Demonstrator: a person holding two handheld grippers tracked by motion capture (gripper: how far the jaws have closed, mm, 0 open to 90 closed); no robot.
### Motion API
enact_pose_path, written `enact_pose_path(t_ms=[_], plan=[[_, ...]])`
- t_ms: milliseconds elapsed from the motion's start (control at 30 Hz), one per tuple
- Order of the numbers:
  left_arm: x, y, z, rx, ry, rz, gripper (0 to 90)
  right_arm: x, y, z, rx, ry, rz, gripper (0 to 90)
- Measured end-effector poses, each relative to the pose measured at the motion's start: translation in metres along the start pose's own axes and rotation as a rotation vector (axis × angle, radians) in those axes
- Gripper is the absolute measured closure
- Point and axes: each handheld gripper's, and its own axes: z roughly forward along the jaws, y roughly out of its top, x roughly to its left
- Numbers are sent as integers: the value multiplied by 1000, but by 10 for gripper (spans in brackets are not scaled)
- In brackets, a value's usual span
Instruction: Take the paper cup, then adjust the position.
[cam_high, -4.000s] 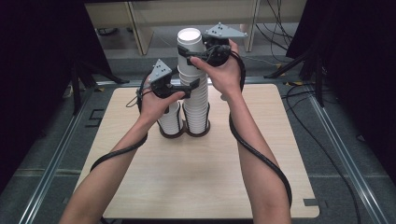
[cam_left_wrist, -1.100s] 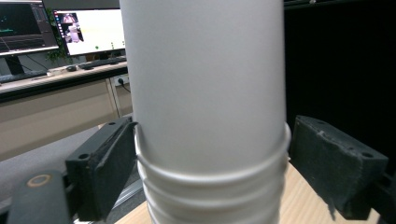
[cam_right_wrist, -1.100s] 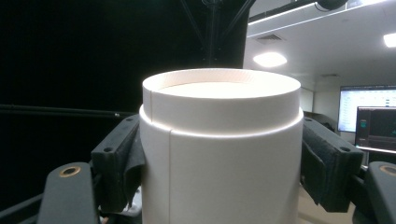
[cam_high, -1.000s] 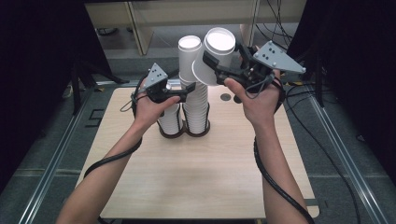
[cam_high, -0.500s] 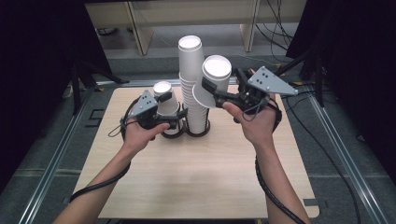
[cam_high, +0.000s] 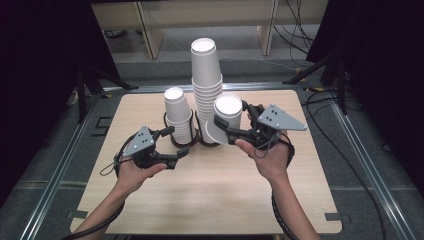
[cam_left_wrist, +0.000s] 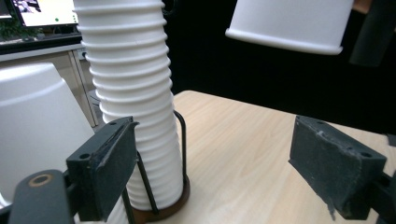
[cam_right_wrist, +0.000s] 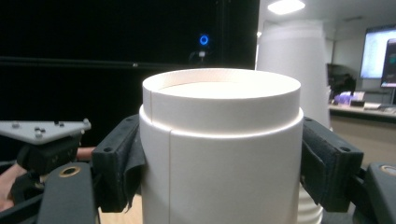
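Dark curtains close in a light wooden table, where two stacks of upturned white paper cups stand side by side in a black wire holder: a tall stack and, to its left, a short stack.

The right gripper clamps a single cup or a small nested few across the body, held tilted just in front of the tall stack and clear of the table. In the right gripper view both black pads press the cup wall, closed base uppermost.

The left gripper rests low near the table, its jaws standing apart with nothing between them. They point toward the holder, so the short stack lies just ahead of the fingers and slightly to one side, its long axis upright. The left hand looks the nearer to that stack.

Whether the held cup's open rim touches the tall stack or the holder cannot be told, since the gripper hides that edge. The left gripper view cuts off the tops of both stacks.
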Motion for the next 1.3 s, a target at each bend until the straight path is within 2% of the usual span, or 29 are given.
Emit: enact_pose_path(t_ms=[33,100,133,167,200,233,367,400,433,533,567,600,667,700,733,767,800,833,967,1033,1100,1133,1167,1233,1267,1300], plan=[[0,0,0,0,0,0,145,2,-4,-1,13,7,23,250],[-4,-4,-6,5,0,11,145,3,-8,-2,17,0,10,250],[-5,-7,-8,7,-6,10,145,5,-14,-3,31,3,41,250],[-6,-9,-10,9,-9,7,145,5,-18,-3,30,7,24,250],[-7,-11,-12,15,-8,8,145,8,-25,-5,44,7,53,251],[-10,-18,-17,24,-2,23,145,7,-30,-5,39,7,35,251],[-13,-26,-24,21,-9,5,145,12,-42,-8,56,17,59,251],[-13,-29,-25,2,-13,-2,144,17,-49,-8,71,27,87,251],[-14,-31,-29,13,-10,-8,144,19,-53,-10,79,24,98,250],[-17,-38,-35,12,-4,-5,143,20,-62,-11,77,26,76,250],[-19,-41,-36,9,-5,-11,143,26,-70,-13,105,33,117,250],[-19,-43,-35,-4,-10,-17,143,27,-73,-14,105,35,111,250],[-20,-46,-38,19,-18,-19,142,27,-79,-15,120,35,97,250],[-21,-51,-36,14,-35,-23,143,27,-82,-16,130,36,94,250],[-21,-51,-36,14,-35,-23,143,27,-82,-16,130,36,94,250],[-21,-53,-36,23,-43,-29,143,28,-84,-16,132,35,114,250],[-21,-54,-35,10,-51,-32,142,28,-86,-18,147,37,114,250],[-21,-53,-36,29,-52,-24,142,28,-87,-18,141,36,114,250],[-24,-50,-34,10,-75,-27,142,28,-87,-20,145,31,87,250],[-25,-49,-35,28,-75,-22,142,29,-87,-18,136,35,115,250],[-26,-50,-34,32,-77,-27,142,29,-86,-16,135,35,123,250],[-26,-51,-32,23,-77,-35,142,29,-88,-13,131,45,125,250],[-26,-51,-33,40,-79,-41,142,30,-91,-9,148,59,150,250],[-26,-53,-31,42,-87,-58,142,31,-94,-5,152,77,163,250],[-27,-53,-30,48,-85,-60,143,30,-96,-3,150,76,123,250],[-28,-54,-28,38,-89,-63,142,30,-97,-3,154,83,130,250]])
